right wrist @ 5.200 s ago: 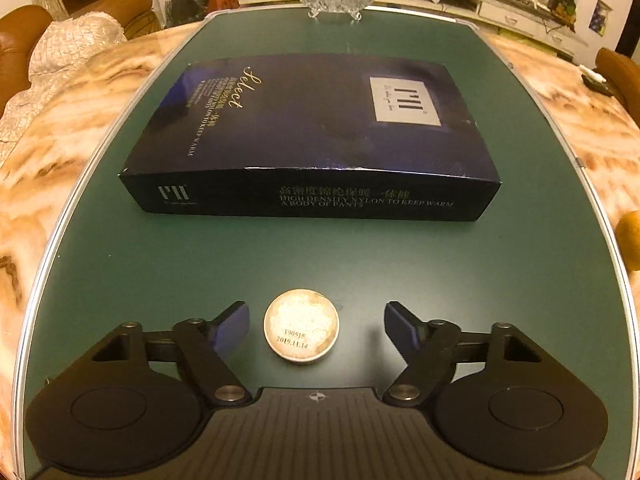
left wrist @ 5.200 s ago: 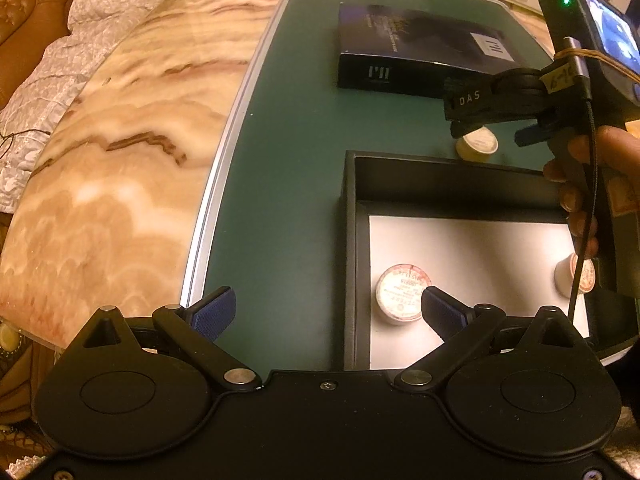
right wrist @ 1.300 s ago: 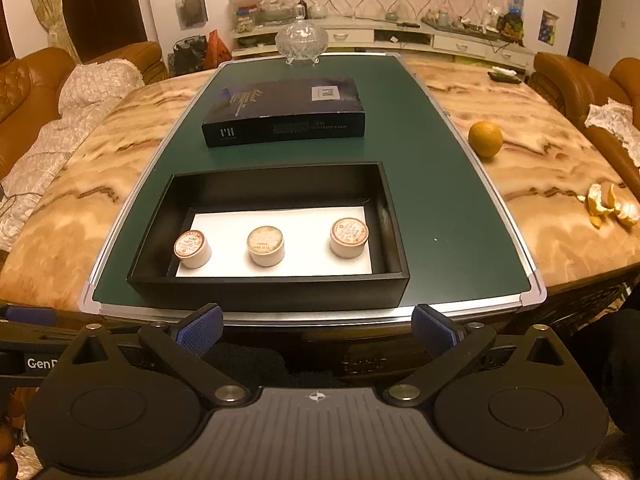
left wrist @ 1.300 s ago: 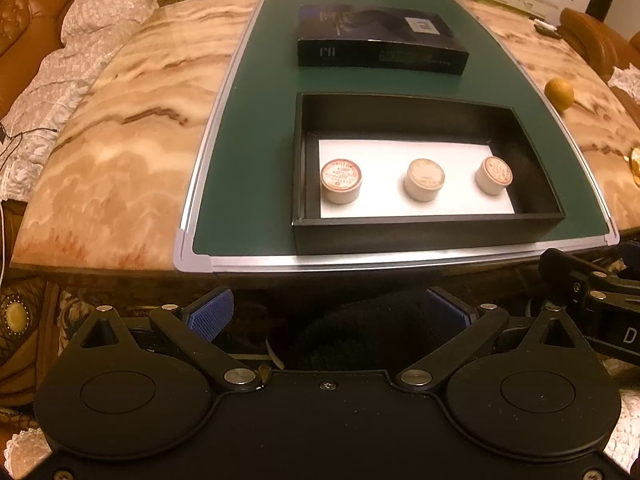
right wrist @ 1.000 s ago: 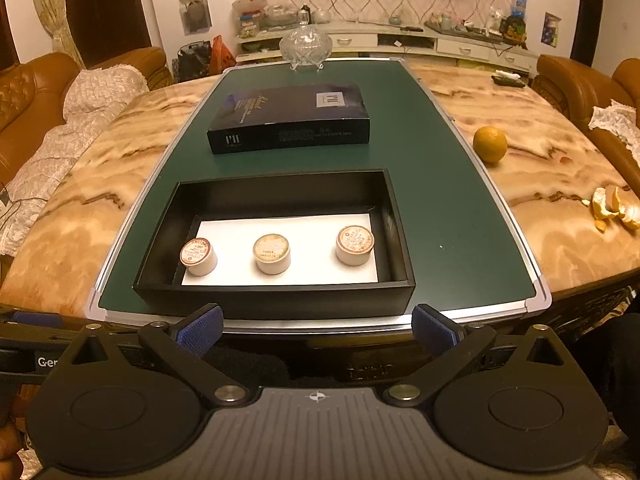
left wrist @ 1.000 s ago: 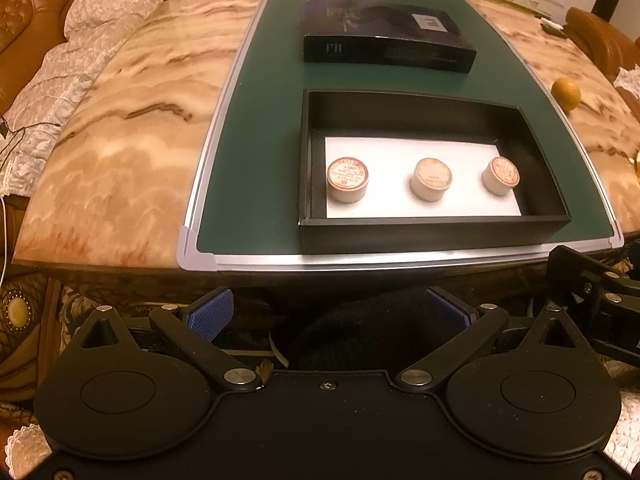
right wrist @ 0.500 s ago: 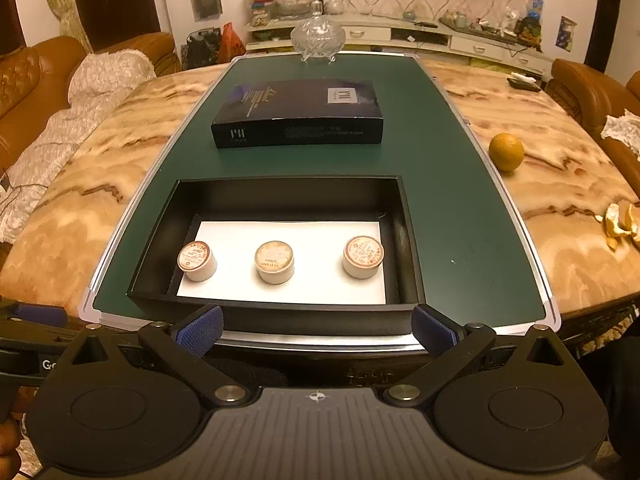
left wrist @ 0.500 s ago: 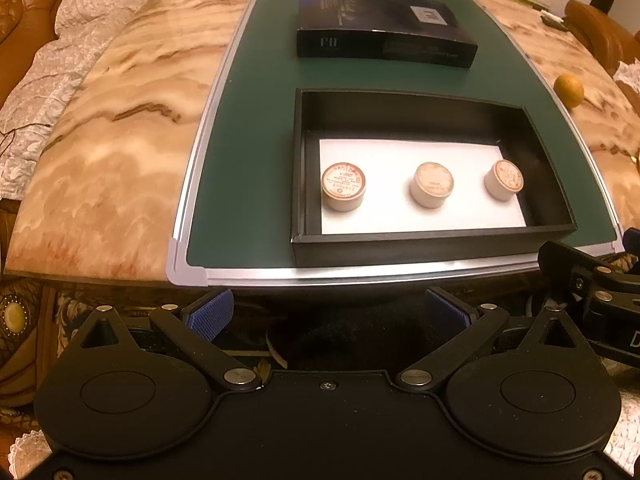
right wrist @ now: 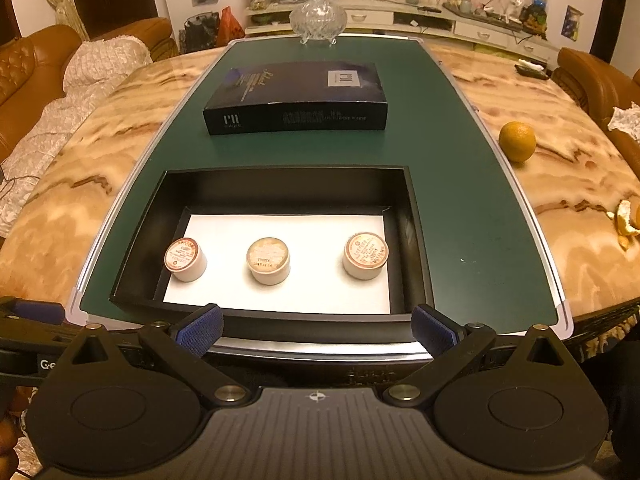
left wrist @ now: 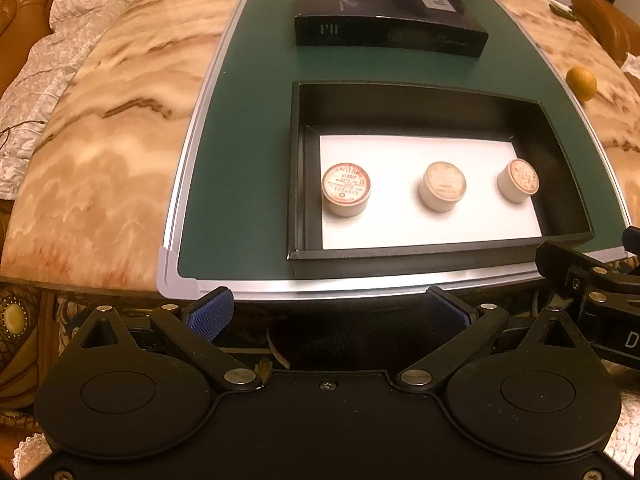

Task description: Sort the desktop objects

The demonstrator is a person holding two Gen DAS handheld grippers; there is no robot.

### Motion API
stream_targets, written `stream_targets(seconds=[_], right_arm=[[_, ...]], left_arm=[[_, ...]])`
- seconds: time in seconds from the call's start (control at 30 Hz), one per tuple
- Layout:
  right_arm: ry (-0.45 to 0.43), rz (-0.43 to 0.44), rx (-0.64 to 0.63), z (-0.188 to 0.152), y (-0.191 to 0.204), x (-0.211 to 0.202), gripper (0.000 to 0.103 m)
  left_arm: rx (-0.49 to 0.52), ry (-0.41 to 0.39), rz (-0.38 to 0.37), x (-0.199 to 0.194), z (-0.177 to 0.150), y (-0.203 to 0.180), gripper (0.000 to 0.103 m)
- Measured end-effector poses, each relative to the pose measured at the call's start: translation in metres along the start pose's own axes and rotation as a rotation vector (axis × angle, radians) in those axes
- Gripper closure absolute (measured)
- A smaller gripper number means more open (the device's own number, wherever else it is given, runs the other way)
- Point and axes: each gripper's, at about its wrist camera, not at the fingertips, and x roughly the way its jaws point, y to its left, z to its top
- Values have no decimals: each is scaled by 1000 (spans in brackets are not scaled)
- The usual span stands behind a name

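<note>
A black open box (left wrist: pixel 440 98) (right wrist: pixel 280 182) with a white floor stands on the green mat near the table's front edge. Three small round white jars stand in a row inside it: the left jar (left wrist: pixel 346 189) (right wrist: pixel 185 259), the middle jar (left wrist: pixel 443 185) (right wrist: pixel 268 260), the right jar (left wrist: pixel 518 180) (right wrist: pixel 365 255). My left gripper (left wrist: pixel 327 312) is open and empty, held off the table's front edge, left of the box. My right gripper (right wrist: pixel 316 330) is open and empty, just in front of the box's near wall.
A dark blue flat carton (left wrist: pixel 384 28) (right wrist: pixel 296 96) lies behind the box. A glass bowl (right wrist: pixel 318 20) stands at the far end. An orange (right wrist: pixel 517 141) (left wrist: pixel 581 82) and orange peel (right wrist: pixel 626 222) lie on the marble at the right. Sofas flank the table.
Five seconds ago my right gripper straddled a jar on the mat by the carton; that jar now stands in the box. Both grippers pulled back past the table edge, then drifted slightly forward.
</note>
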Motion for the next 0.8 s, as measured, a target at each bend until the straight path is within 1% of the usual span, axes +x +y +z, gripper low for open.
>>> stream_targets(seconds=[0.23, 0.37, 0.43, 0.57, 0.8], right_arm=[[16, -3, -13, 2, -5, 10, 0], [60, -34, -40, 3, -6, 21, 0], [60, -41, -48, 3, -8, 24, 0], [50, -24, -50, 4, -11, 26, 0], [-4, -5, -35, 9, -19, 28, 0]], left_arm=[[-5, 16, 10, 10, 7, 2, 0], [-5, 28, 3, 16, 9, 3, 0], [-2, 31, -3, 19, 10, 3, 0], [-1, 33, -16, 23, 13, 3, 0], [8, 32, 21, 32, 20, 4, 0]])
